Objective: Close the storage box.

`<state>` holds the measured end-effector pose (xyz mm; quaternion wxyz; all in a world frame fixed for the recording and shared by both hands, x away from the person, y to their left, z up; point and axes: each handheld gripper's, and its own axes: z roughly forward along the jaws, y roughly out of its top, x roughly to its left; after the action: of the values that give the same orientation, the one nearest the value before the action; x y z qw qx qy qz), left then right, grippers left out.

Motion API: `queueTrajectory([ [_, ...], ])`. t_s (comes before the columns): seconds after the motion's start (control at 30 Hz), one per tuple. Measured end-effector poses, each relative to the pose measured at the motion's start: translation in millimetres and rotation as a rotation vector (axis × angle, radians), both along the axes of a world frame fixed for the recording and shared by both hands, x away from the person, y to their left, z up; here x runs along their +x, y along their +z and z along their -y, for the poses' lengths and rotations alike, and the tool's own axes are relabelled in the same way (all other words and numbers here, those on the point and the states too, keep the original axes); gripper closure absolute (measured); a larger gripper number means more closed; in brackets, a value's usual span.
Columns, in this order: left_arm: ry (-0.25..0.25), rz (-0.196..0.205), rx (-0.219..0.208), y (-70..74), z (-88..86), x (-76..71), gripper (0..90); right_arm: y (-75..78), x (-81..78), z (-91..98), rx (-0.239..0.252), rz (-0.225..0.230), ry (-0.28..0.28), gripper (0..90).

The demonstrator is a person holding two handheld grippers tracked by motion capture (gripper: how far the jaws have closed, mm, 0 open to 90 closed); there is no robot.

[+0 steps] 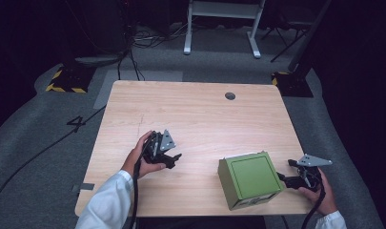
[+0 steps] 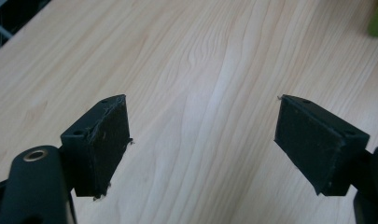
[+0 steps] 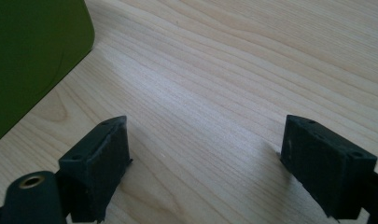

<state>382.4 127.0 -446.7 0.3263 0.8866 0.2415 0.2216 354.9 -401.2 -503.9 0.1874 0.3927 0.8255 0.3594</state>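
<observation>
Sitting just left of the right gripper (image 1: 285, 172), the green box (image 1: 250, 179); left gripper (image 1: 174, 160) farther off; both spread, holding nothing.

The high view looks forward and down over the whole worktop (image 1: 195, 114); both gripper views skim it closely, each catching the green box (image 3: 28, 56).

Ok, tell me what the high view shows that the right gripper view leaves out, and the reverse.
High view alone: the whole green box near the table's front edge, both hands, the left gripper, the round hole and the grey floor. Right gripper view alone: its own fingers close up, spread wide with bare wood between. Shared: the box, the wooden tabletop and the right gripper.
</observation>
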Motion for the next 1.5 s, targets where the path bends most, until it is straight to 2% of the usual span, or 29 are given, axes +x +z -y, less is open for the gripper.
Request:
queueTrajectory([
  [0.27,0.076,-0.033,0.060,-25.3,-30.4,-15.2,18.2,0.0,0.0,-0.1,0.001,-0.001,-0.001,15.3],
  [0.47,0.151,-0.070,0.041,-38.8,-55.3,-27.2,17.6,-0.1,0.3,0.1,0.003,-0.003,0.000,15.3],
  [0.57,0.164,-0.103,0.023,-46.4,-66.2,-32.6,17.6,0.0,0.1,0.0,0.001,-0.001,-0.001,15.3],
  [0.63,0.181,-0.120,-0.012,-48.3,-72.3,-34.9,17.2,0.0,0.2,0.0,0.003,-0.002,0.000,15.3],
  [0.7,0.182,-0.119,-0.026,-49.4,-76.9,-36.3,17.2,-0.1,0.3,0.1,0.003,-0.004,0.000,15.3],
  [0.87,0.228,-0.205,-0.145,-56.3,-93.1,-36.2,16.9,0.0,-0.3,-0.2,0.000,0.000,0.000,15.3],
  [0.9,0.230,-0.197,-0.156,-57.6,-95.9,-37.4,16.6,0.0,-0.3,-0.2,0.000,0.000,0.000,15.3],
  [1.07,0.266,-0.187,-0.153,-57.4,-98.6,-41.4,16.5,0.0,-0.5,-0.4,0.000,0.002,-0.001,15.3],
  [1.2,0.295,-0.191,-0.163,-57.8,-97.3,-43.8,16.5,0.0,-0.7,-0.6,-0.001,0.004,0.000,15.3],
  [1.5,0.293,-0.193,-0.163,-57.8,-97.3,-43.5,16.2,0.0,-0.9,-0.5,-0.002,0.004,0.002,15.4],
])
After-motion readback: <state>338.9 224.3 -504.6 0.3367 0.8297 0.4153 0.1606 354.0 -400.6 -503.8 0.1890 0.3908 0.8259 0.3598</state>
